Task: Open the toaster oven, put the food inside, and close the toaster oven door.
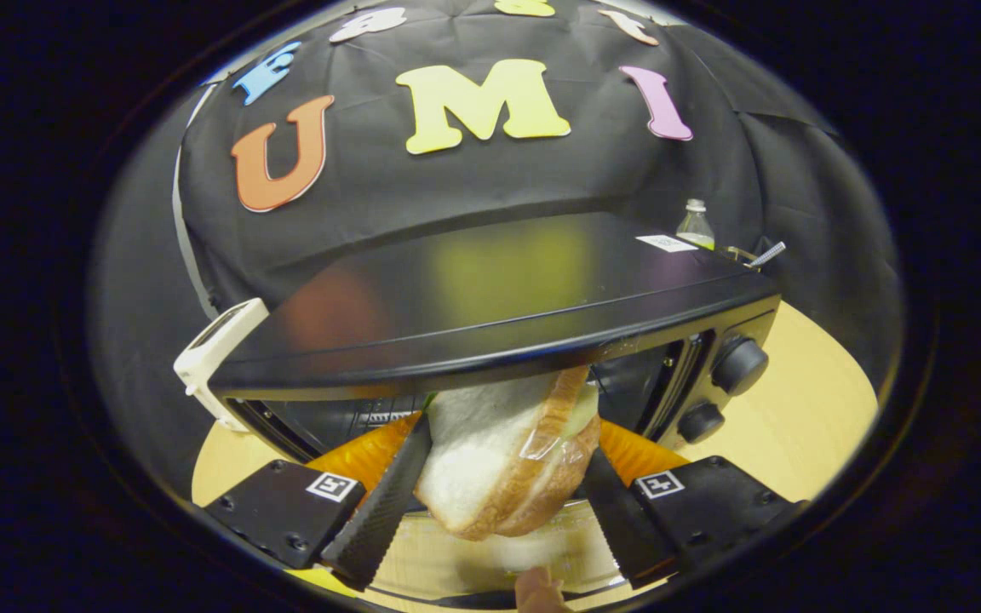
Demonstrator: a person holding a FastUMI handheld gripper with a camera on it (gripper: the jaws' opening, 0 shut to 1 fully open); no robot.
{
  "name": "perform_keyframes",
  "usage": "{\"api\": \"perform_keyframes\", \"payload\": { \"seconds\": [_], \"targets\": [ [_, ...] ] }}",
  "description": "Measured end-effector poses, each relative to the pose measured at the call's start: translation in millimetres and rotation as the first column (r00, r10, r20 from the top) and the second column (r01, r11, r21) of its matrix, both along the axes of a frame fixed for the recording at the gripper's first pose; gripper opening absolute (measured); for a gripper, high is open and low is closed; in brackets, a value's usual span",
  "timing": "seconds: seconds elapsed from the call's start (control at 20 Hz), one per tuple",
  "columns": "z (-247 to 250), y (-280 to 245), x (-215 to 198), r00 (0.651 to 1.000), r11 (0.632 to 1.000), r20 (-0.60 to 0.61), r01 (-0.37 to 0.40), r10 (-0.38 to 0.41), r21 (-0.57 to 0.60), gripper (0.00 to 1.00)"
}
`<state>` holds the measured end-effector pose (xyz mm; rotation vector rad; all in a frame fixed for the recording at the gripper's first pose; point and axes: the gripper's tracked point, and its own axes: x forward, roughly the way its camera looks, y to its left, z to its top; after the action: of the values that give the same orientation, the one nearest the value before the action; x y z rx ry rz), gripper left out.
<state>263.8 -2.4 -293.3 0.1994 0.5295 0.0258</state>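
You are gripping the sandwich (503,464) with the gripper (499,502), both fingers (384,498) pressing on its sides, so it is sitting between them (clear wrap is showing across the crust). The sandwich is tilting at the mouth of the toaster oven (490,323), its upper end reaching just under the oven's black top edge. The oven door is lying open below the food. Two knobs (737,366) are showing on the oven's right panel. A small bottle (695,226) is standing beyond the oven, on the wooden table (806,409).
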Motion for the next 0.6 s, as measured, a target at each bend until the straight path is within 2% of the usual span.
{"api": "perform_keyframes", "payload": {
  "seconds": [0.2,0.35,0.5,0.6],
  "targets": [
    [-6.4,0.1,2.1,1.0,1.0,0.01,0.01,-0.01,-0.029,1.0],
    [-9.8,-2.2,-1.8,0.999,0.994,0.0,-0.043,0.044,-0.097,1.0],
    [-15.0,-8.5,-6.7,0.997,0.995,-0.021,-0.076,0.074,-0.07,1.0],
    [-18.8,-10.4,-6.3,0.992,0.989,-0.011,-0.123,0.122,-0.08,1.0]
  ]
}}
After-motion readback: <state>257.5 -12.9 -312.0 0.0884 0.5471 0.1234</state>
